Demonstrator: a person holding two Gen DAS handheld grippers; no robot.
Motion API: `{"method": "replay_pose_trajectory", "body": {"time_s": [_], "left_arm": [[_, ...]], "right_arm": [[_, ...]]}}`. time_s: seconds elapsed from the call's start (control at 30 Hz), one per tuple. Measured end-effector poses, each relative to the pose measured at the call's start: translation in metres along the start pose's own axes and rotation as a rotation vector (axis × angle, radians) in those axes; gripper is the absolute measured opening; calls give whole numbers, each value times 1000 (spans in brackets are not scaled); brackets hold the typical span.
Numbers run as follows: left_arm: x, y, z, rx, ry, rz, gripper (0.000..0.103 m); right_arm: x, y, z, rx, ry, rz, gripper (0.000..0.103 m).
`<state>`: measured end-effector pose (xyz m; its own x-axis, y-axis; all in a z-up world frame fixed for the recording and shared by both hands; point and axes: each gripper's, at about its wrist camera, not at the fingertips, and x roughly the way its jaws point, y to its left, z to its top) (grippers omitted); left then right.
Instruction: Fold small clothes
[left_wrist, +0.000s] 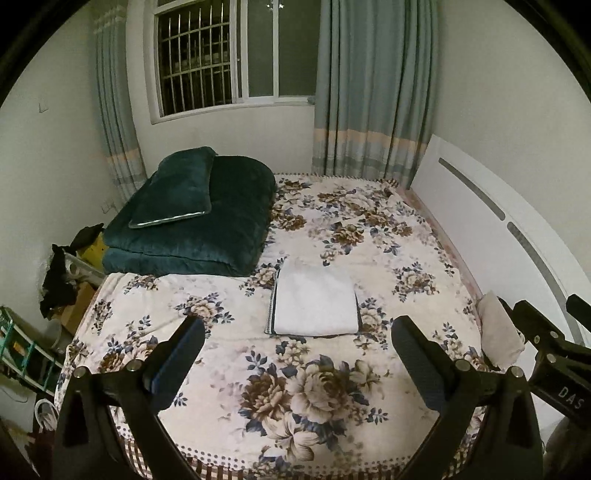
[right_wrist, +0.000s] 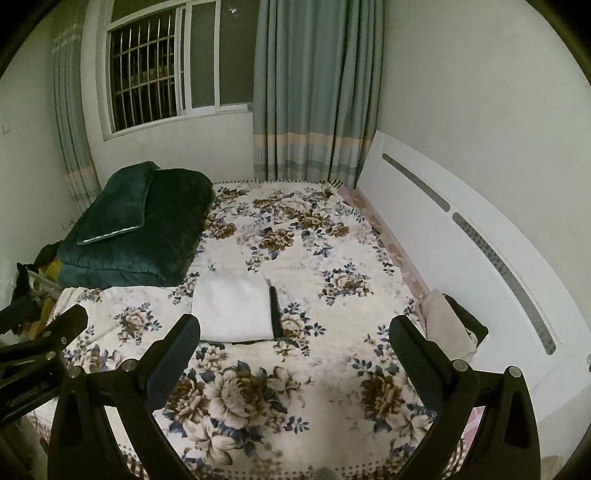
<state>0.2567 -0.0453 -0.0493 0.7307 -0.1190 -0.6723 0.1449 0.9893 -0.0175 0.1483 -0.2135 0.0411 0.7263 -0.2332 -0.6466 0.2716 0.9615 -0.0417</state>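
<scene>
A folded white garment (left_wrist: 314, 301) with a dark edge lies flat in the middle of the floral bed cover (left_wrist: 369, 236); it also shows in the right wrist view (right_wrist: 231, 306). A crumpled pale pink cloth (left_wrist: 498, 332) lies at the bed's right edge by the headboard, also seen in the right wrist view (right_wrist: 447, 325). My left gripper (left_wrist: 297, 363) is open and empty, held above the bed's near part, short of the white garment. My right gripper (right_wrist: 293, 363) is open and empty, beside it to the right.
A folded dark green quilt (left_wrist: 192, 225) with a green pillow (left_wrist: 177, 188) on top lies at the bed's far left. A white headboard (left_wrist: 491, 221) runs along the right. Curtains and a barred window stand behind. Clutter sits on the floor at left (left_wrist: 62, 280).
</scene>
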Motion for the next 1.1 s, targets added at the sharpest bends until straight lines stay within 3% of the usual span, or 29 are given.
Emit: {"method": "replay_pose_trajectory", "body": {"time_s": [1.1], "left_arm": [[-18, -1, -12, -14, -25, 47, 103]], "right_arm": [[-7, -8, 7, -31, -13, 53, 103]]}}
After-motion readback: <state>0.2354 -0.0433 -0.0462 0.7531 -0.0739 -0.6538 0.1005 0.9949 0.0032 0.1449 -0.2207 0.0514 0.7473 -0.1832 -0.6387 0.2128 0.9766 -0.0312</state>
